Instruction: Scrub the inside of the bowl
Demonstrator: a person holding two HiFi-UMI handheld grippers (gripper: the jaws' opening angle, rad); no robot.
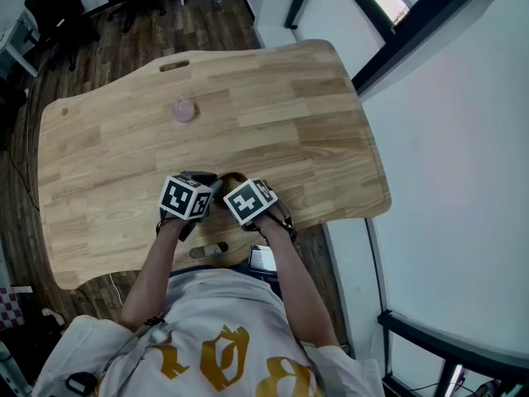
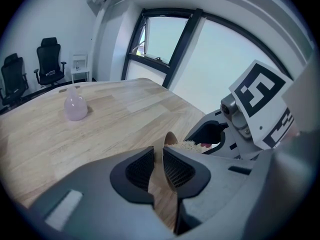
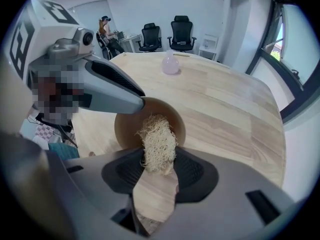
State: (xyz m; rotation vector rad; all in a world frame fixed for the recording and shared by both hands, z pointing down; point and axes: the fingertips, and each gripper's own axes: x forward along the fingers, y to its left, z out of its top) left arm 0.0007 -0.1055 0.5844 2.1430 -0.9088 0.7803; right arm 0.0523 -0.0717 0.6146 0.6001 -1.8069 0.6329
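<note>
A small brown wooden bowl (image 3: 126, 129) lies tipped on its side near the table's front edge, its opening facing my right gripper. In the head view only a sliver of the bowl (image 1: 232, 178) shows between the two marker cubes. My left gripper (image 2: 159, 156) is shut on the bowl's rim (image 2: 170, 138), which runs as a thin edge between its pads. My right gripper (image 3: 157, 166) is shut on a pale fibre scrubber (image 3: 157, 141), and the scrubber's tip reaches inside the bowl. The left gripper (image 1: 198, 190) and right gripper (image 1: 248, 197) sit side by side.
A pink bottle-shaped object (image 1: 183, 110) stands alone on the light wooden table (image 1: 314, 122), farther back. The table's right edge runs beside a window wall. Black office chairs (image 3: 180, 31) stand beyond the far end, with a person (image 3: 105, 28) in the distance.
</note>
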